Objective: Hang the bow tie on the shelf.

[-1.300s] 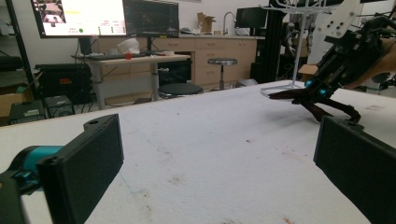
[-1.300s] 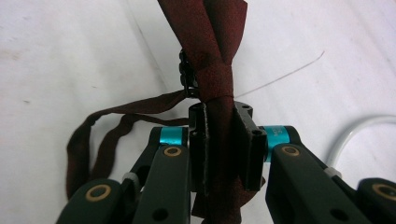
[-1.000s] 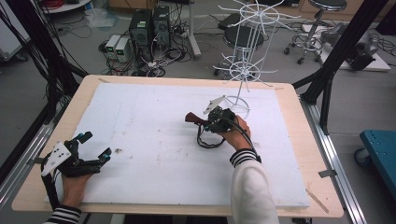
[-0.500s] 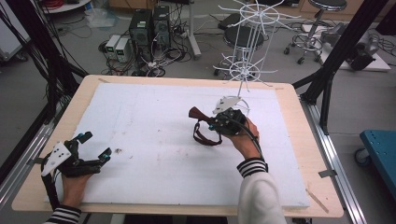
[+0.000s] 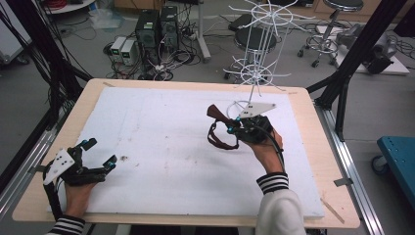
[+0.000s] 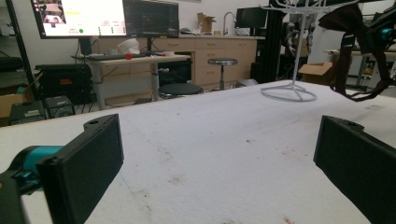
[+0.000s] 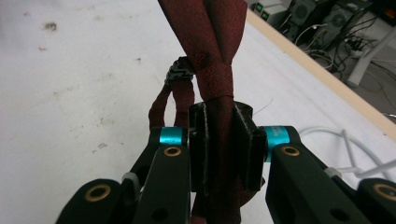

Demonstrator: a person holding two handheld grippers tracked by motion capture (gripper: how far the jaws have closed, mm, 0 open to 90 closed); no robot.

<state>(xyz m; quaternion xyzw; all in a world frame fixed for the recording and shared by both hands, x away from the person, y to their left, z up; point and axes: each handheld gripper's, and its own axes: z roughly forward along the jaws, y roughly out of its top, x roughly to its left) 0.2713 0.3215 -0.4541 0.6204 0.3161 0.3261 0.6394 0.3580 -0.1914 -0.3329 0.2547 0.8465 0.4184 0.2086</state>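
Right gripper [image 5: 234, 128] clamps dark red strap [image 5: 219, 134]; white wire rack [image 5: 255, 58] just beyond

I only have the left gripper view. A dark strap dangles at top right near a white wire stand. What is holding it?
Observer: The right gripper holds it; its jaws are shut on the dark red strap, seen close in the right gripper view.
Operator: Is the strap off the table?
Observer: From above, its loop hangs below the gripper, apparently clear of the white foam pad.
Operator: How close is the stand?
Observer: The white wire stand rises just behind the right gripper, at the pad's far edge.
Operator: And my gripper?
Observer: The left gripper is open, low at the near left corner.
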